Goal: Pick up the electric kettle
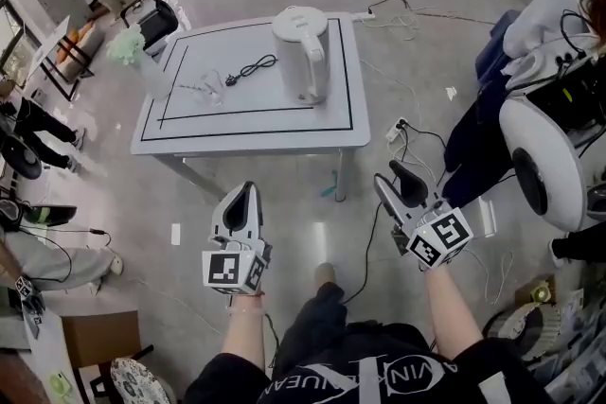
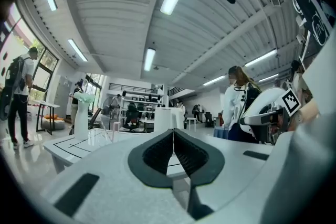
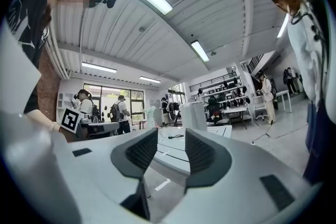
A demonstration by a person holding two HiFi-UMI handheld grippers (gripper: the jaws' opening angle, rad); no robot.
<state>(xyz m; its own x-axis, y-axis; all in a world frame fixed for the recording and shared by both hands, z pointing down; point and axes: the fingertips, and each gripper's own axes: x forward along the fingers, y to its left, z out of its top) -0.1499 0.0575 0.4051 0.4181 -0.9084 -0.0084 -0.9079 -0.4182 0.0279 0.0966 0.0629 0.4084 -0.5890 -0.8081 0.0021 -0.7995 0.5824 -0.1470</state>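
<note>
Table (image 1: 189, 123) with electric kettle (image 1: 301, 52), left gripper (image 1: 248, 188) closed, right gripper (image 1: 391, 174) parted

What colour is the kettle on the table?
The electric kettle is white; the head view shows it best.

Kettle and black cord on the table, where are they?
electric kettle (image 1: 303, 52), head view, on its white body just under the lid.
black cord (image 1: 254, 68), head view, on the middle of the wire.

1. A white kettle (image 1: 301, 52) stands on the bench (image 1: 248, 133), near its right edge.
2. A black cord (image 1: 252, 69) lies just left of it.
3. The left claw (image 1: 247, 191) and right claw (image 1: 393, 177) hover over the floor (image 1: 170, 194), short of the bench.
</note>
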